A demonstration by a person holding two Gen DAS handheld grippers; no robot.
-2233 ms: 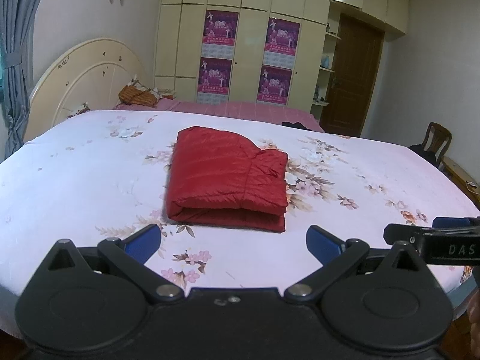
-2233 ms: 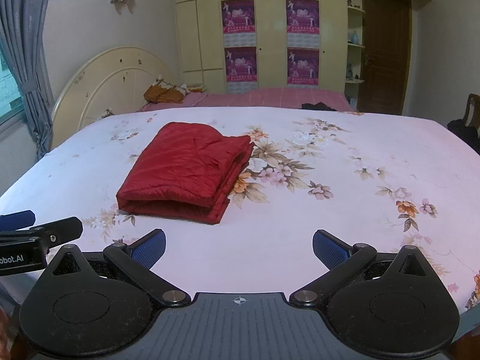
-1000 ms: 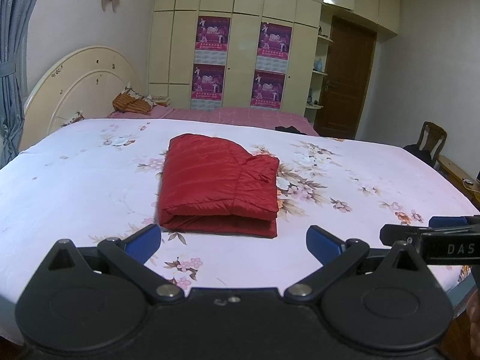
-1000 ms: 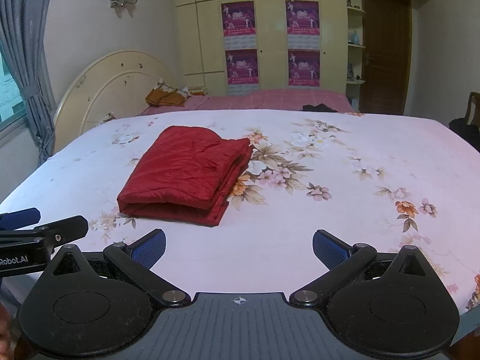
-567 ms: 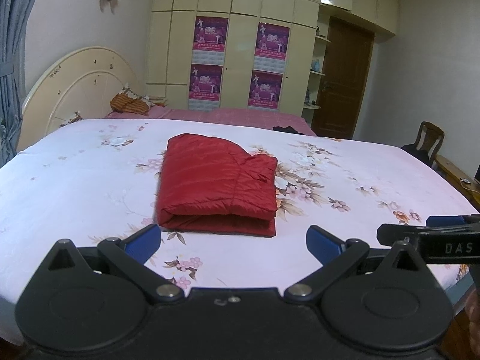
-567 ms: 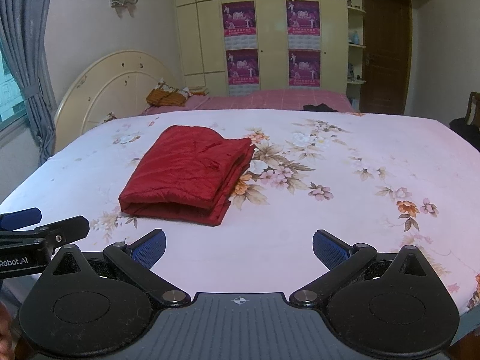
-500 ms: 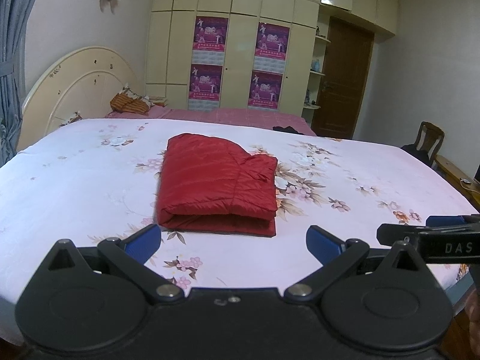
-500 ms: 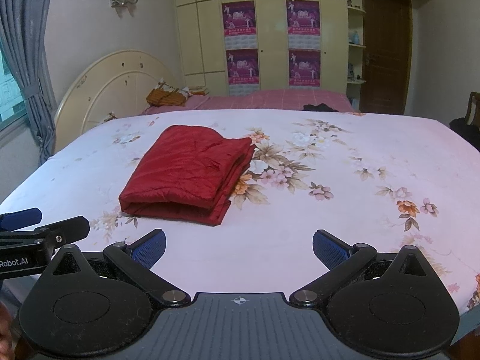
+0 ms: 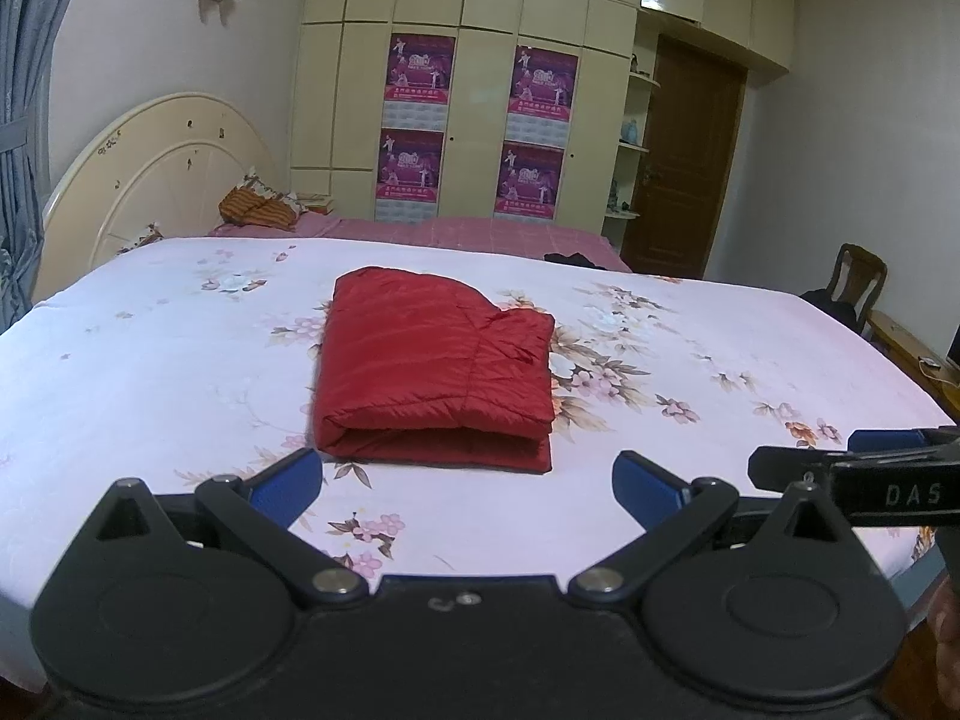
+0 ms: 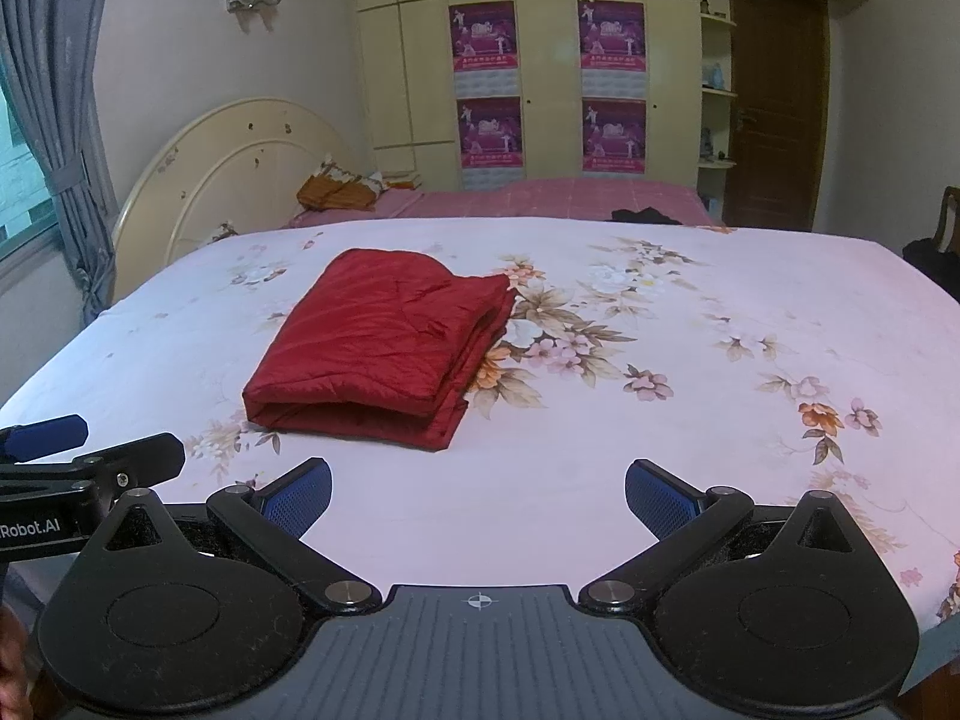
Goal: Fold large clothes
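Left gripper (image 9: 467, 481): matte black body with two round discs, silver pivot screws and blue finger pads (image 9: 287, 479). Right gripper (image 10: 477, 496): same black linkage, silver screws and textured blue pads, plus a ribbed grey centre plate bearing a crosshair mark. White lettering "DAS" and "Robot.AI" shows on the black side bars.

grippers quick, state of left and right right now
Left gripper: open, holding nothing, short of the folded red garment.
Right gripper: open, holding nothing, short of the garment.
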